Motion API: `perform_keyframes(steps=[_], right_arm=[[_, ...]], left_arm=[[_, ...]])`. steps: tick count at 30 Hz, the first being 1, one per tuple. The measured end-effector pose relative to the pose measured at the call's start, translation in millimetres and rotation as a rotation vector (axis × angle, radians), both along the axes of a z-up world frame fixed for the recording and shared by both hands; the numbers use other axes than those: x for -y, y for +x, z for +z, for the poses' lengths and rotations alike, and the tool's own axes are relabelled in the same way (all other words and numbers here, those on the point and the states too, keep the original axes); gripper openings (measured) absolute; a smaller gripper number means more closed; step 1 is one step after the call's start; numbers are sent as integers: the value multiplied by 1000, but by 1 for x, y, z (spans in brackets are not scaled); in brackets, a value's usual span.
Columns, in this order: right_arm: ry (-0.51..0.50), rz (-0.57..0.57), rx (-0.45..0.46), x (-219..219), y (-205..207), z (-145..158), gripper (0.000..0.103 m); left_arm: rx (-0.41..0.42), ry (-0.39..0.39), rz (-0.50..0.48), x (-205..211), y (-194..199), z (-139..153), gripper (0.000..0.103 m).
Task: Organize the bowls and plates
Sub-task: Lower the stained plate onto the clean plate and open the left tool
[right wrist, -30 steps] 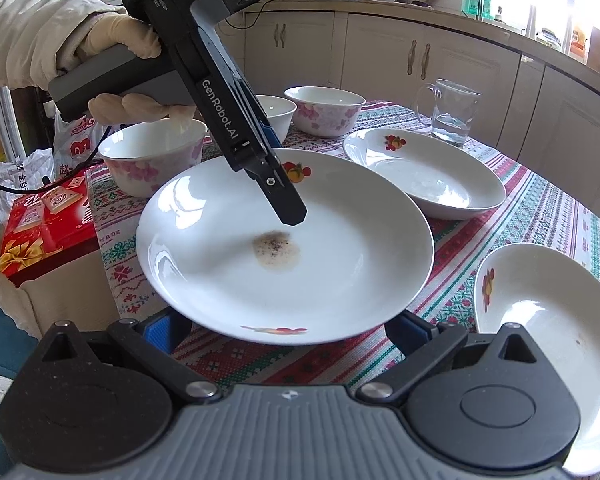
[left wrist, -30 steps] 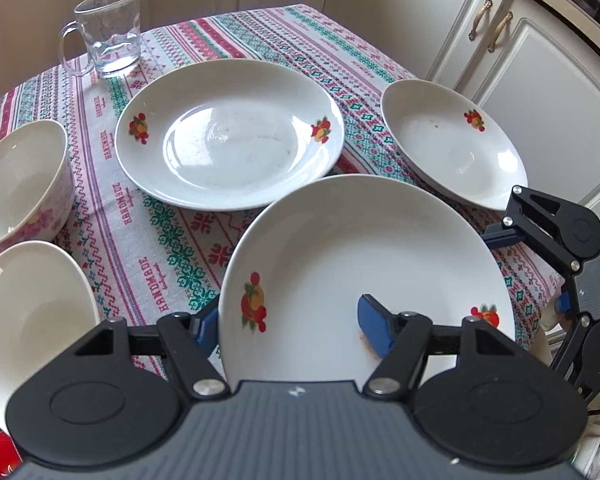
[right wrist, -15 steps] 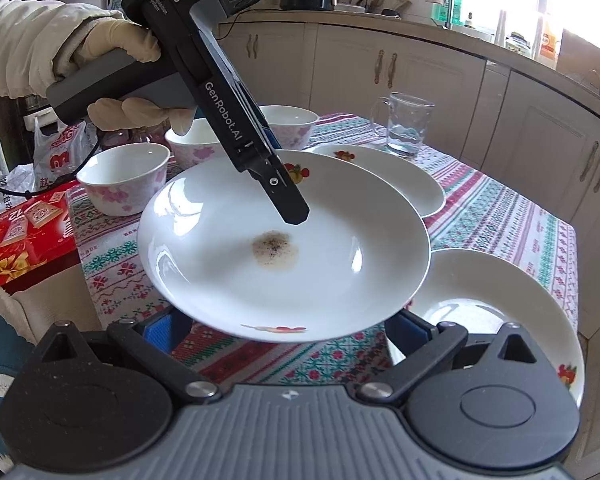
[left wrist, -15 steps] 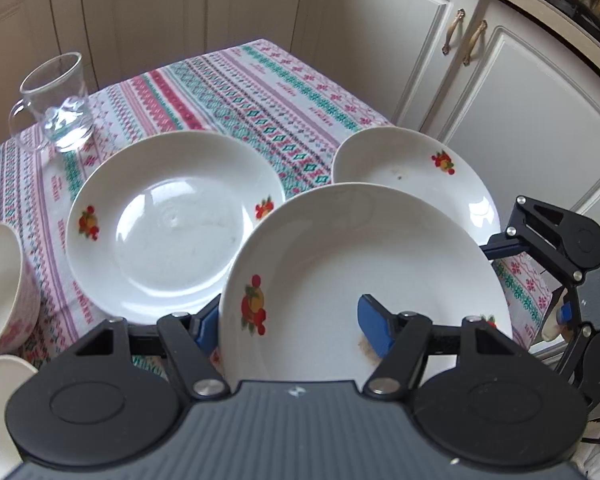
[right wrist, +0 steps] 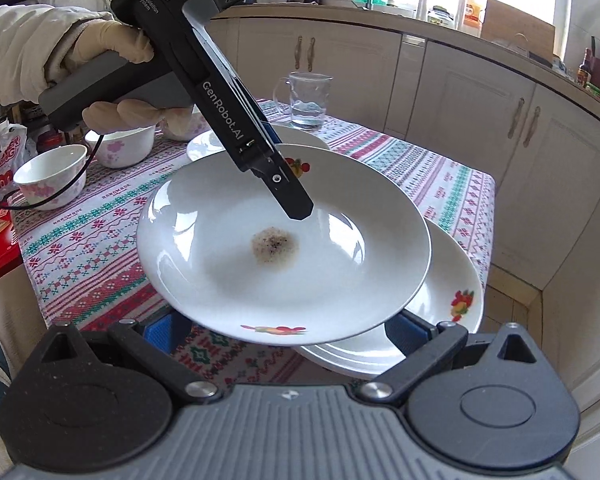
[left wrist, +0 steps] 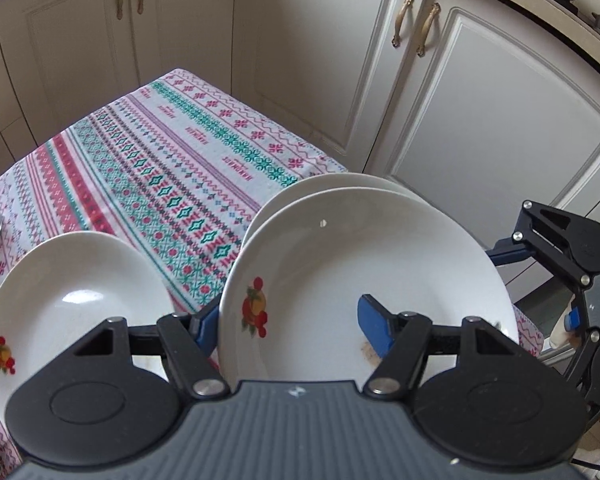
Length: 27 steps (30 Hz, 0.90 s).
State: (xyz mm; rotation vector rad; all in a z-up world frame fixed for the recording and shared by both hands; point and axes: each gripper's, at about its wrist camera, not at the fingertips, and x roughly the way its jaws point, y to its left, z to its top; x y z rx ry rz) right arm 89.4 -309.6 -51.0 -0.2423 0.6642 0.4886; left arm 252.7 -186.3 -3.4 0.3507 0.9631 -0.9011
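Left tool (left wrist: 292, 326) clamped on stained plate (left wrist: 360, 264) above another plate (right wrist: 440, 300)

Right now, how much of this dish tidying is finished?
Barely begun; nothing is stacked yet. In hand: the left gripper holds a stained plate above another plate at the table corner, not yet set down. Left: a third plate and the bowls sit apart on the cloth.

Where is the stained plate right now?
The stained plate hangs clamped in the left hand-held gripper, partly over another plate at the table's near-right corner in the right wrist view.
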Motion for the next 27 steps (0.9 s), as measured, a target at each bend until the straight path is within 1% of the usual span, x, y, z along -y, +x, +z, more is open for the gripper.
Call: perform_keyframes(steps=[6,9,14,20,27], right_arm=[[2,-44,-4,22,4,-2,103],[8,-62,-6,29,8,-4,103],[7,-82,-17,36,12,-7,103],[22,-91,-39,39,13,-9,103],[26,-101,-47,39,11,-10,103]], left_arm=[[4,3,-31,25,11,-7,68],[-5,2,-28,32,18,-12,68],[-1,-7,-36,40,21,-14,68],[7,9,-49,44,18,-15,70],[8,19,-61,47,18,-16,81]])
